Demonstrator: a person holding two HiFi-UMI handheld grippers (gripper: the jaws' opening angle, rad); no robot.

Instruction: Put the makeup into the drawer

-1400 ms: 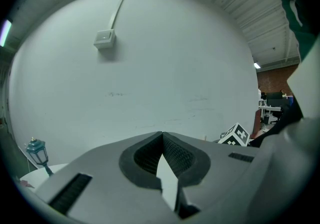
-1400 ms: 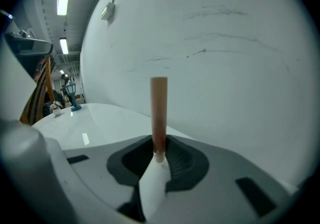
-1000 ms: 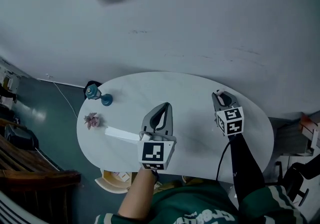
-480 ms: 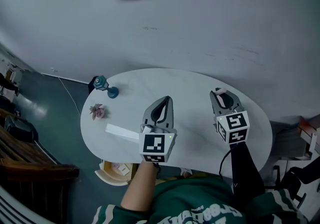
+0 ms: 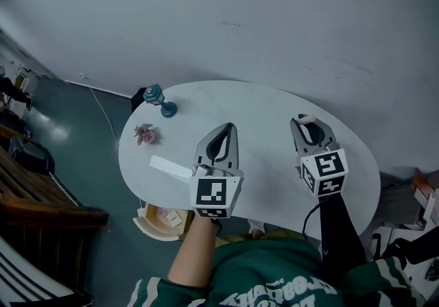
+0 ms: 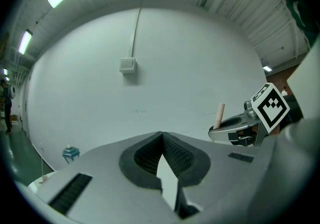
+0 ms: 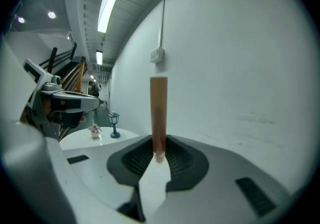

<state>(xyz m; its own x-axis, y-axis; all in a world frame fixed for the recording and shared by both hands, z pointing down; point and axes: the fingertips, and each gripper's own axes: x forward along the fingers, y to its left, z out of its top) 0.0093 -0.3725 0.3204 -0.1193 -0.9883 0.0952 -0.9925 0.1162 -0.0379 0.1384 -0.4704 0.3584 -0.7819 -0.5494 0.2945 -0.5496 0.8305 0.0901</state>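
Observation:
The makeup is a slim pinkish-brown stick (image 7: 159,118), and it stands upright between the jaws of my right gripper (image 7: 159,155), which is shut on its lower end. In the head view this gripper (image 5: 306,122) hovers over the right half of the white oval table (image 5: 267,114), the stick's pale end (image 5: 306,119) showing at its tip. My left gripper (image 5: 226,129) hangs over the table's middle, shut with nothing in it; its jaw tips meet (image 6: 162,135). From the left gripper view the right gripper (image 6: 235,129) and the stick (image 6: 220,115) appear at right.
A white flat oblong box (image 5: 171,166) lies on the table left of the left gripper. A small teal lantern (image 5: 159,100) and a tiny pink flower pot (image 5: 145,135) stand at the table's far left. A beige round holder (image 5: 161,220) sits below the near edge. The wall (image 5: 274,18) is behind.
Both grippers have lifted a little over the table, the right one more, still holding the stick. The head view has swung, so the table sits further right and higher.

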